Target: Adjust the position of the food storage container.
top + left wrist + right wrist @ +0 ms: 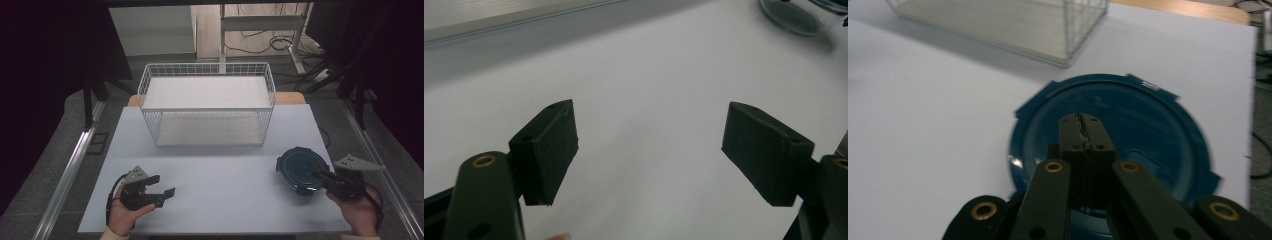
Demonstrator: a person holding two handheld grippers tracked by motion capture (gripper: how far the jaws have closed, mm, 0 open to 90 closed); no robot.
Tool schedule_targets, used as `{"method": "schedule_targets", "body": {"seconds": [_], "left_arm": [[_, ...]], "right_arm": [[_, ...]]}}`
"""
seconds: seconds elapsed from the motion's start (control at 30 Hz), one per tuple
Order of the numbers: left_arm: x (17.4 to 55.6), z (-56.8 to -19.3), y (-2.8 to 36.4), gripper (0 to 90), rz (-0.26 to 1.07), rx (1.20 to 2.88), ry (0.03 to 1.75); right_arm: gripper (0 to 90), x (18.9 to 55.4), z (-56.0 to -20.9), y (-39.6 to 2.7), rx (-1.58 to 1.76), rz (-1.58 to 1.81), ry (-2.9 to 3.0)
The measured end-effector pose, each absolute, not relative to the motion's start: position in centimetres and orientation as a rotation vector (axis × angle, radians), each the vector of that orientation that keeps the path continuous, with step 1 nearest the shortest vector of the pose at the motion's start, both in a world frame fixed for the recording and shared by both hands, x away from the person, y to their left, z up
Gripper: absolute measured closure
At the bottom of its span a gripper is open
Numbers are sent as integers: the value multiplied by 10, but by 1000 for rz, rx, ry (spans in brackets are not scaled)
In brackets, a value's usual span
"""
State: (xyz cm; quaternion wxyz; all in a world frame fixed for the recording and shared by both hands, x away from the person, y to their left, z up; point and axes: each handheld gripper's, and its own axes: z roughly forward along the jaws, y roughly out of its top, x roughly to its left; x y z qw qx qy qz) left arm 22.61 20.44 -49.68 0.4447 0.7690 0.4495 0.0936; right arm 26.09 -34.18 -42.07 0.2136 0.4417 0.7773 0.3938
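Note:
A round dark blue container lid (296,165) lies flat on the white table (225,165) at the right. My right gripper (318,174) is shut, its tips over the lid's near right part; in the right gripper view the closed jaws (1084,121) sit above the middle of the lid (1143,112) with nothing seen between them. Whether they touch the lid I cannot tell. Low on the left side of the table, my left gripper (163,185) is held open; in its own view the gripper (651,145) has only bare table between its pads.
A white wire basket (207,109) with two shelf levels stands at the back middle of the table, also seen as the basket (1068,35) in the right gripper view. A metal rail (65,175) runs along the left. Cables lie on the floor behind.

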Motion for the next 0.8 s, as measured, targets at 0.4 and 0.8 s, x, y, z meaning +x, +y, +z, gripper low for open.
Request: {"method": "schedule_targets", "body": {"seconds": [0.4,0.8], "left_arm": [[227,-497,204,217,233,1905,1120],[227,-497,205,216,233,1901,1124]], "right_arm": [[896,269,-422,-391,1338,921,2048],[896,307,-443,-393,1387,808,2099]]}}
